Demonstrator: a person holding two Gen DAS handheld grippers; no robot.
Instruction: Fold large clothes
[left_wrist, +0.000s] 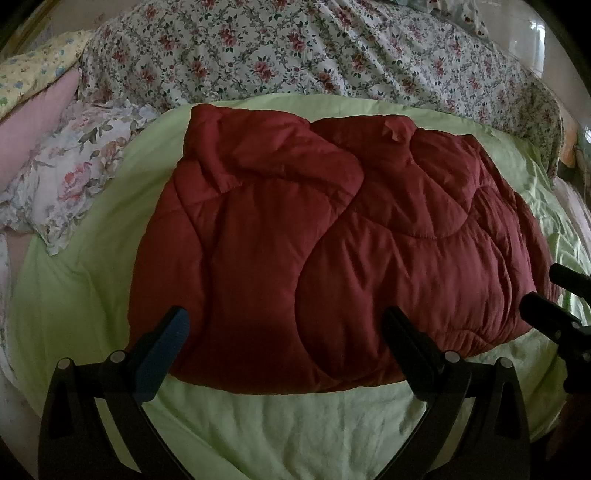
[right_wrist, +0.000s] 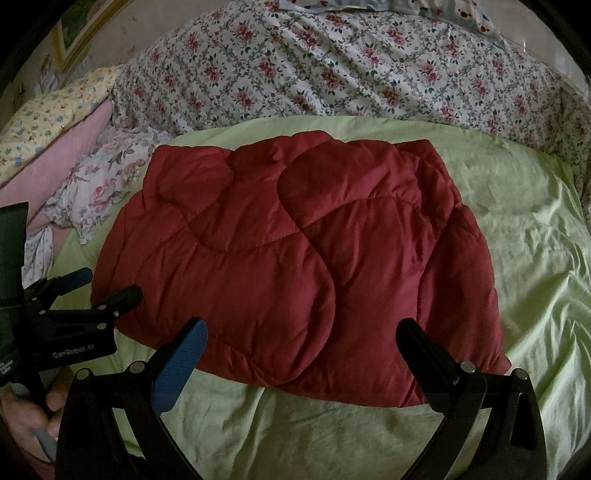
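Red quilted garment (left_wrist: 332, 236) lies folded into a thick, roughly square bundle on the light green sheet (left_wrist: 258, 424) of the bed, in the middle of the sheet and a little back from its near edge. One padded layer is turned over the other, so a curved seam runs across the top from the far side to the near side. The near edge of the bundle is rounded and puffy.

Both tools are above the near edge of the sheet, in front of the bundle. The left gripper (left_wrist: 288, 332) has its jaws spread wide and holds nothing; its fingertips are just at the near edge of the garment, but I cannot tell if they touch it. The right gripper (right_wrist: 301, 339) is also wide apart and empty, at the same near edge, further to the right.

Behind the green sheet is a floral duvet (left_wrist: 295, 55). At the far left corner are a flowered pillow (left_wrist: 70, 177) and a pink pillow (left_wrist: 40, 110).
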